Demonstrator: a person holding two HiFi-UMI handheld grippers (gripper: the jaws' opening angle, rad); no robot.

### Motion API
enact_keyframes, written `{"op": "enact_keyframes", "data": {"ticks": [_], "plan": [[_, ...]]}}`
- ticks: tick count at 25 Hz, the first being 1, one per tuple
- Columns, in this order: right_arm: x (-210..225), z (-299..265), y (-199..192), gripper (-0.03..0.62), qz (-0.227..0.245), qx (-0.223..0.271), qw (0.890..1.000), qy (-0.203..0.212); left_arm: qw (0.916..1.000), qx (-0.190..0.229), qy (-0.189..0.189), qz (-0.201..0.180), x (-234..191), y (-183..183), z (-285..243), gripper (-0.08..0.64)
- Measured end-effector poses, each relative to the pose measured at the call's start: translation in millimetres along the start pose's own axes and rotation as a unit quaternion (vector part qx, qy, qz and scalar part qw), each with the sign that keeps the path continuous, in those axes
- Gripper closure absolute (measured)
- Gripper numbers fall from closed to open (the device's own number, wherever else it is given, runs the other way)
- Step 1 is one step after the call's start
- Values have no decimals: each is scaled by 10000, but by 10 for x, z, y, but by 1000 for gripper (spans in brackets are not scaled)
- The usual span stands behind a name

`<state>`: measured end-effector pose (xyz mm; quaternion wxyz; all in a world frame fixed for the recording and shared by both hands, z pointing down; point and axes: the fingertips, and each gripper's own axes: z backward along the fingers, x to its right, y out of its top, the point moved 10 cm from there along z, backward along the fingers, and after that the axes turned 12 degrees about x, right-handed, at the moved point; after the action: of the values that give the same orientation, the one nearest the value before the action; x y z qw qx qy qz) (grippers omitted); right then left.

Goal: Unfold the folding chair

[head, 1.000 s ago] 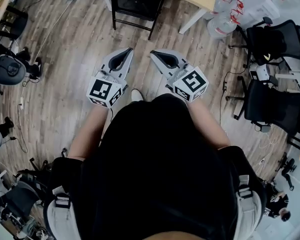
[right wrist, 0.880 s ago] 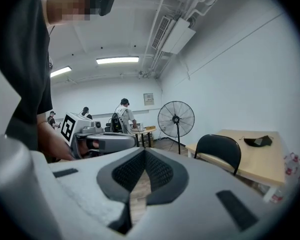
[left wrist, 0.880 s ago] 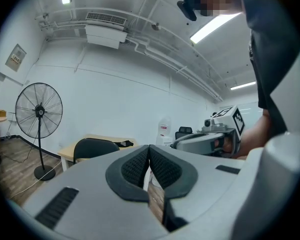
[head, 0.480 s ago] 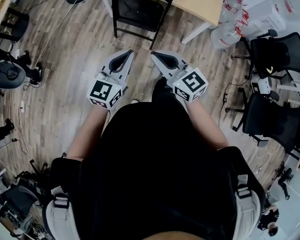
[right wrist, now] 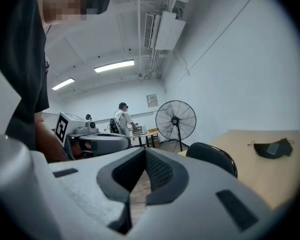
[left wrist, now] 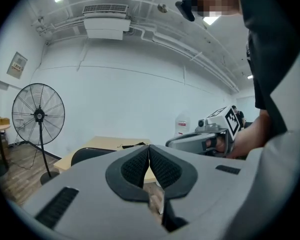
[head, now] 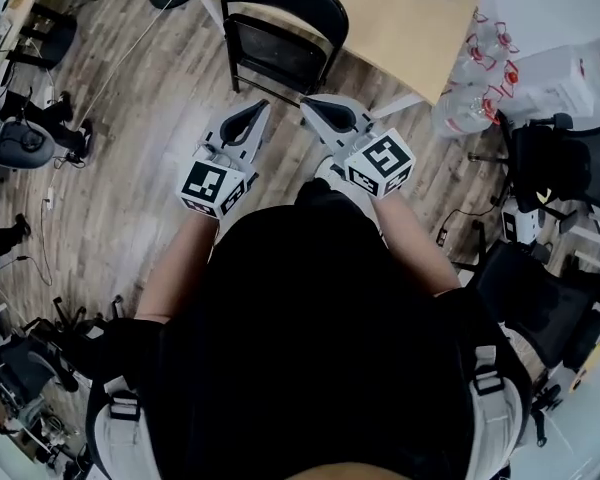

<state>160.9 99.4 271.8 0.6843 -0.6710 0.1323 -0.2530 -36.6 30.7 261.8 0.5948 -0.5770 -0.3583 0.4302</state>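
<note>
The black folding chair (head: 280, 53) stands on the wood floor against the light wooden table (head: 400, 18), its curved back toward me. My left gripper (head: 262, 105) and right gripper (head: 304, 101) are side by side just short of the chair, both shut and empty. In the left gripper view the shut left gripper (left wrist: 149, 147) points over the chair's back (left wrist: 90, 155), with the right gripper (left wrist: 200, 141) beside it. Ahead and to the right of the right gripper (right wrist: 144, 150), its own view shows the chair's back (right wrist: 210, 156).
Black office chairs (head: 560, 158) and large water bottles (head: 475, 93) crowd the right side. A standing fan (left wrist: 38, 116) is left of the table, and cables and gear (head: 25, 143) lie along the left. A dark object (right wrist: 272, 148) rests on the table. A person (right wrist: 122, 118) stands far off.
The chair and table have drawn nearer and slid down the head view as I walked toward them. Both grippers stayed shut, side by side.
</note>
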Motion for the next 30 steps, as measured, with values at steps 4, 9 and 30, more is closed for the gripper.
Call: {"op": "enact_keyframes", "data": {"ticks": [4, 9, 30], "plan": [[672, 7, 127, 591, -55, -12, 9999, 156, 9997, 9, 220, 65, -8, -23, -574, 565], [1254, 35, 190, 591, -110, -37, 9991, 413, 9987, -61, 497, 94, 41, -103, -1083, 565], [2003, -401, 106, 591, -193, -270, 9973, 652, 9956, -320, 874, 75, -378, -394, -1696, 565]]}}
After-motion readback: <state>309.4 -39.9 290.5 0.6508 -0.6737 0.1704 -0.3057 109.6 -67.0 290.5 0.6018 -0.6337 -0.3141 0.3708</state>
